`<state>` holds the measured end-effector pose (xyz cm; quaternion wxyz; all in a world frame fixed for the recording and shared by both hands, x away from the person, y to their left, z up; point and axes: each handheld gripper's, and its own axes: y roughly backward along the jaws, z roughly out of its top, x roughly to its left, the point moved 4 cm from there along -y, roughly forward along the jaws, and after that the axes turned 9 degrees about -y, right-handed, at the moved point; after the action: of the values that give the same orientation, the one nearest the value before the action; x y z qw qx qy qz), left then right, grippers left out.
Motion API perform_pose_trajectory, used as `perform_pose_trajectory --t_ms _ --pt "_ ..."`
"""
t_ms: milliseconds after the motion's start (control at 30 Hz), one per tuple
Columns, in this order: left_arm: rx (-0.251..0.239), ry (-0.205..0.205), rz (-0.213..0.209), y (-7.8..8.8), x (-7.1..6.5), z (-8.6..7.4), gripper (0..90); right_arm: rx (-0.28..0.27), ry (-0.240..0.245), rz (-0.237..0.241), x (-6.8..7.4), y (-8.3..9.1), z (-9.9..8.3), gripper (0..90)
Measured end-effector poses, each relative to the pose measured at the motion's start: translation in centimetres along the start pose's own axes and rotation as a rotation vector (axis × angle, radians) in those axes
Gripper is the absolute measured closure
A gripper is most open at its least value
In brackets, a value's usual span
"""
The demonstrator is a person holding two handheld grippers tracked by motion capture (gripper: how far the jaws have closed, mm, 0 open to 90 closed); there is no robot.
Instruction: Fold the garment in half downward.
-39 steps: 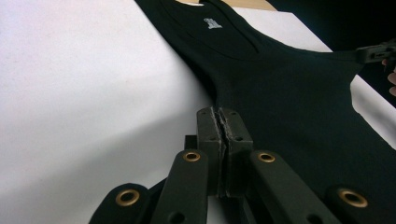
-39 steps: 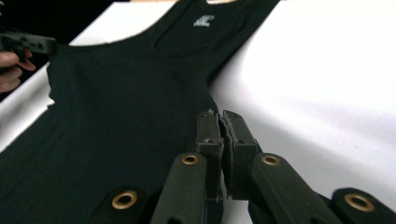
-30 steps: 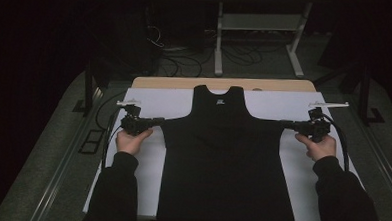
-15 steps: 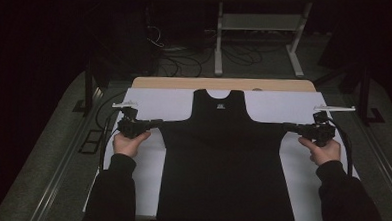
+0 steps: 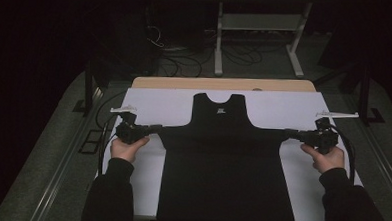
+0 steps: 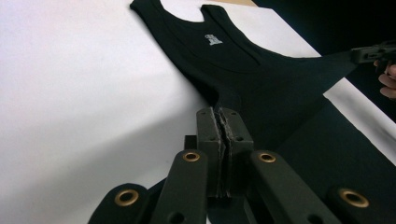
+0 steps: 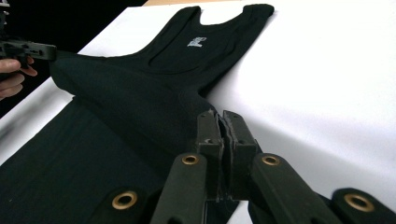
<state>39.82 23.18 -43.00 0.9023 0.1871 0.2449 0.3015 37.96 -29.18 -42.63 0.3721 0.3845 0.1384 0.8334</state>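
A black sleeveless fabric top (image 5: 227,162) lies flat in the middle of the white-covered surface (image 5: 159,106), its neck at the far side and its hem at the near edge. The left tongs (image 5: 158,128) are closed on the left side edge of the top, and the right tongs (image 5: 287,134) are closed on its right side edge. Between them the cloth is lifted and pulled into a taut fold across the top.

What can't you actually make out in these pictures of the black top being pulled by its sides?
- Small white print on the black tank top: too small to read, in any view.
- Hem of the top: cut off by the bottom edge of the high view.
- Cloth pinched in the left gripper and right gripper: hidden by their closed jaws.
- Room behind the table: too dark.
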Motion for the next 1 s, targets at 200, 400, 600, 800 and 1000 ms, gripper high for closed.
perform_pose_trajectory --t_ms 200,400,600,800,1000 --pt "0.013 0.003 -0.006 0.5 -0.8 -0.8 86.7 0.008 -0.001 0.008 0.6 0.7 -1.0 85.2" --pt "0.039 -0.002 -0.033 0.9 -1.7 -1.9 86.5 0.024 -0.014 0.013 1.0 1.3 -2.4 85.2" --pt "0.065 0.001 -0.056 1.2 -2.4 -3.0 86.5 0.043 -0.018 0.013 1.3 1.8 -3.7 85.1" --pt "0.076 -0.004 -0.059 1.5 -2.9 -3.6 86.6 0.080 -0.034 0.007 1.2 1.9 -4.8 85.1" --pt "0.117 -0.012 -0.071 1.5 -3.4 -4.5 86.5 0.105 -0.039 0.004 1.4 2.0 -5.7 85.1"
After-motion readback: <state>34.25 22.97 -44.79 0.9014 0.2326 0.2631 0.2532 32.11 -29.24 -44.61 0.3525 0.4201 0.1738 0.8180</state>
